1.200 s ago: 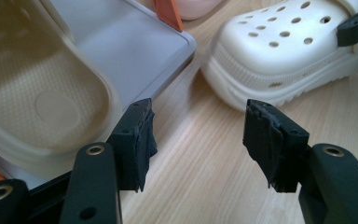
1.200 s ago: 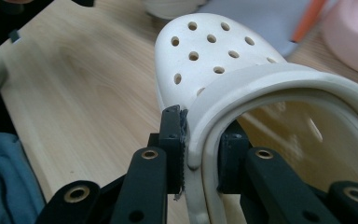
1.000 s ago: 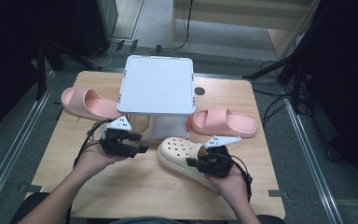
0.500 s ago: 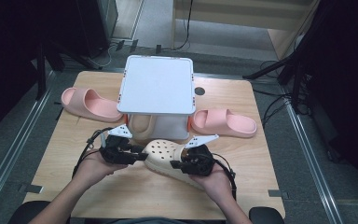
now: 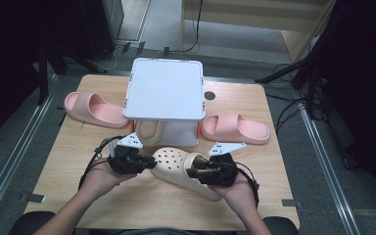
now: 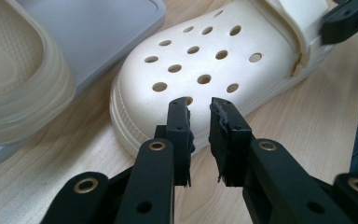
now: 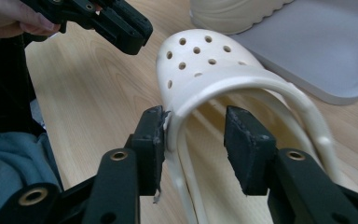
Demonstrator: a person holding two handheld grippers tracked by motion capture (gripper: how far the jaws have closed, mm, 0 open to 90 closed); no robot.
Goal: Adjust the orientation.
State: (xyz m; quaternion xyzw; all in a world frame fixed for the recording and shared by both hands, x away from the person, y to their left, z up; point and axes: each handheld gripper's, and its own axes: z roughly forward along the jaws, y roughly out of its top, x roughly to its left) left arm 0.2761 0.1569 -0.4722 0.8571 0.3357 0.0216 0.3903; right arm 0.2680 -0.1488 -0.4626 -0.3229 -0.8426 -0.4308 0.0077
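Note:
A cream clog (image 5: pixel 176 165) with holes lies across the front middle of the wooden table (image 5: pixel 142 205). My left gripper (image 5: pixel 149 161) is at its toe. In the left gripper view the jaws (image 6: pixel 199 105) have just been closing to a narrow gap over the toe (image 6: pixel 205 56), with nothing pinched between them. My right gripper (image 5: pixel 193 172) is at the heel end. In the right gripper view its jaws (image 7: pixel 193 116) have just been opening; the clog's strap (image 7: pixel 242 86) runs between them, touching the left pad (image 7: pixel 154 133) and clear of the right one.
A white two-level stand (image 5: pixel 165 90) sits mid-table with a second cream clog (image 5: pixel 149 129) on its lower shelf. One pink slide (image 5: pixel 93 108) lies to its left, another (image 5: pixel 237 128) to its right. Bare wood lies along the front edge.
The clog has been swung left toward the table's middle. My left gripper came up to its toe and its jaws narrowed. My right gripper's jaws spread off the strap.

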